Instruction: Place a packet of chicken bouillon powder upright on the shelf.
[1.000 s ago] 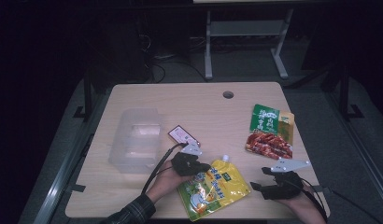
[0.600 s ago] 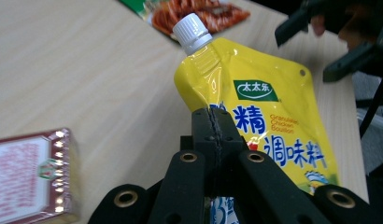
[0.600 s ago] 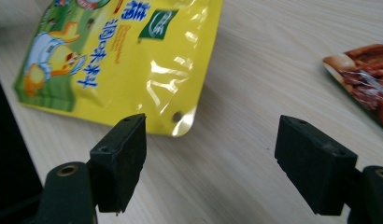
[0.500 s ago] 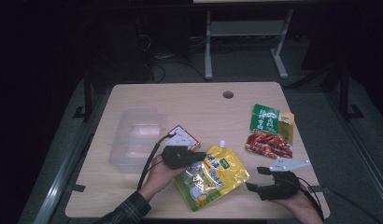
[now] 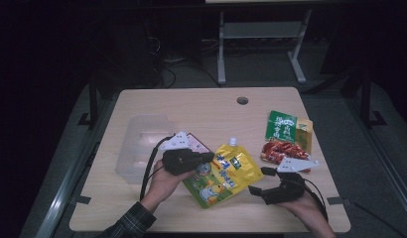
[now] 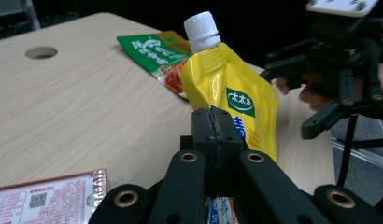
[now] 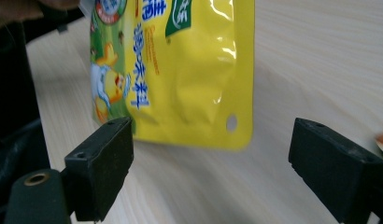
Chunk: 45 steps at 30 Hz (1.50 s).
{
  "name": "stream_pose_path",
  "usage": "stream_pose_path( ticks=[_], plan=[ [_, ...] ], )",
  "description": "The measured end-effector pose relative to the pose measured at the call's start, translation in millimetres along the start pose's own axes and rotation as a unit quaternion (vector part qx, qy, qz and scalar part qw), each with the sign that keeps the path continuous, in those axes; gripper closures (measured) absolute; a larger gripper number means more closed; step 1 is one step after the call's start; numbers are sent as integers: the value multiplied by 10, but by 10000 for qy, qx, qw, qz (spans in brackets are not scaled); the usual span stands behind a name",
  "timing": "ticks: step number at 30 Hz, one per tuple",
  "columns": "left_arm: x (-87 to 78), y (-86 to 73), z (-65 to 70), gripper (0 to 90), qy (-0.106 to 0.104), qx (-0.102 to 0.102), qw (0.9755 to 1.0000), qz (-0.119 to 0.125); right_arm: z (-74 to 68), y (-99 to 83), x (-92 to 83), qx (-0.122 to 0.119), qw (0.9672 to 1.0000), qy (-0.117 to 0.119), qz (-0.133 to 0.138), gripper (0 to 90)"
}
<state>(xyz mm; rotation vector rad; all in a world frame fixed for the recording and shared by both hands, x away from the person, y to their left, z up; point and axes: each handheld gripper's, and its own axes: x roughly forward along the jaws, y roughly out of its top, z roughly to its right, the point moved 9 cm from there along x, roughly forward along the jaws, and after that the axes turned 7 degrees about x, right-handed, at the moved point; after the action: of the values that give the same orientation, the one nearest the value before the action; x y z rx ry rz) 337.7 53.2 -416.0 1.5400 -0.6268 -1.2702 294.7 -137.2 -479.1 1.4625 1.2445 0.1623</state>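
A yellow spouted pouch (image 5: pixel 226 171) with a white cap (image 6: pixel 201 29) is raised off the table, tilted, with its cap end to the rear. My left gripper (image 5: pixel 207 158) is shut on its side edge; in the left gripper view the jaws (image 6: pixel 212 116) pinch the pouch (image 6: pixel 236 93) just below its neck. To the right, my right gripper (image 5: pixel 258 181) is open, and its jaws have just been opening. In the right gripper view the pouch's bottom edge (image 7: pixel 189 93) hangs just beyond that gripper (image 7: pixel 213 154), touching neither pad.
A green and red snack packet (image 5: pixel 286 136) lies at the right of the wooden table (image 5: pixel 191 106). A clear plastic box (image 5: pixel 139 144) stands at the left, with a pink-and-white sachet (image 5: pixel 195 144) beside it. A cable hole (image 5: pixel 242 100) sits near the far edge.
My left gripper has lifted the pouch off the table and carried it a little back. The right gripper has shifted left toward the pouch, and its jaws stand wider.
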Motion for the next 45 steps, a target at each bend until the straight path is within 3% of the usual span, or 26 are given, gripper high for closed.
stream_pose_path(
  ticks=[8, 12, 18, 20, 27, 39, 45],
  plan=[
    [-65, 97, -8, 900, 41, -5, 9997, 234, -30, 218, 269, -45, 9990, 340, 271, 147],
    [-106, 127, -31, 900, 102, -25, 9995, 314, -70, 250, 376, 16, 9982, 534, 266, 227],
    [-149, 131, -85, 900, 171, -84, 9991, 385, -154, 292, 457, 35, 9951, 921, 346, 500],
    [-157, 125, -101, 900, 168, -117, 9991, 383, -180, 317, 446, 59, 9933, 1081, 406, 637],
    [-183, 151, -114, 900, 171, -165, 9984, 505, -206, 428, 343, 7, 9905, 1233, 610, 882],
    [-196, 84, -150, 892, 275, -149, 9986, 435, -279, 576, 205, -533, 9910, 1169, 373, 900],
    [-214, 59, -146, 802, 413, -15, 9987, 313, -265, 608, 137, -565, 9912, 1153, 318, 900]
  ],
)
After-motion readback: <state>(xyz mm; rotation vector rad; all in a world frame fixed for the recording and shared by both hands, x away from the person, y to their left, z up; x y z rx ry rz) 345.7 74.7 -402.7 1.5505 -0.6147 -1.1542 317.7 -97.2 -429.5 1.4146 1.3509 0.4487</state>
